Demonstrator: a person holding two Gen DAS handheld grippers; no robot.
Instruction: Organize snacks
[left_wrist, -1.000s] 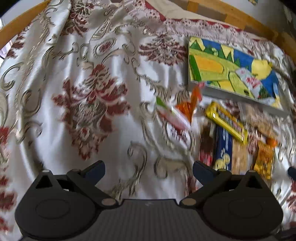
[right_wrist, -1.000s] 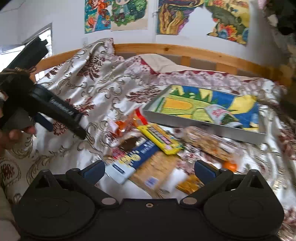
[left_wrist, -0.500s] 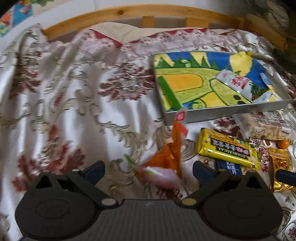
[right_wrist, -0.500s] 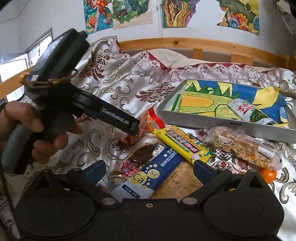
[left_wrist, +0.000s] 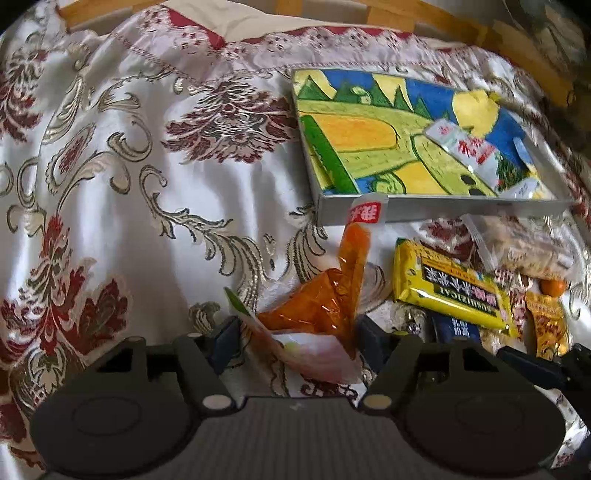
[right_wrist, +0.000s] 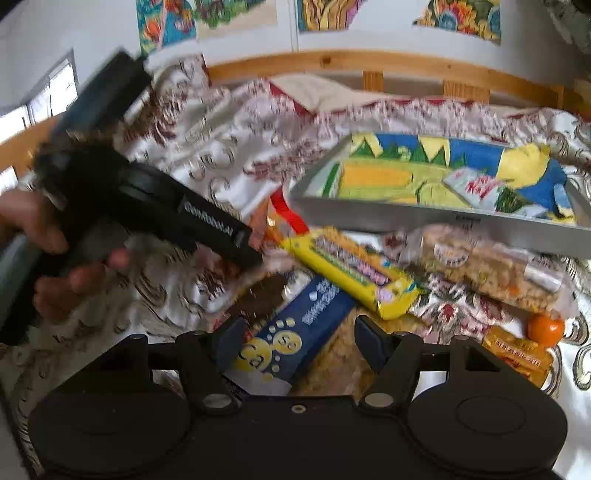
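My left gripper (left_wrist: 295, 341) is open, its fingers on either side of an orange snack packet (left_wrist: 325, 299) and a pale pink-and-white packet (left_wrist: 310, 350) on the bedspread. My right gripper (right_wrist: 295, 345) is open, its fingers on either side of a blue packet (right_wrist: 299, 332) in the snack pile. A yellow bar (left_wrist: 450, 291) (right_wrist: 354, 269), a clear bag of crackers (right_wrist: 487, 266), an amber candy packet (right_wrist: 517, 354) and a small orange (right_wrist: 546, 326) lie nearby. The grey tray (left_wrist: 443, 212) (right_wrist: 406, 218) with a painted lining holds a white sachet (left_wrist: 469, 155).
The floral bedspread (left_wrist: 129, 184) spreads out to the left. A wooden bed rail (right_wrist: 369, 62) and a wall with drawings stand behind. The left gripper's body and the hand holding it (right_wrist: 110, 221) fill the left of the right wrist view.
Both grippers have closed part of the way, each with packets between its fingers. The left one has moved forward onto the orange and pink packets. The right one has moved in over the blue packet.
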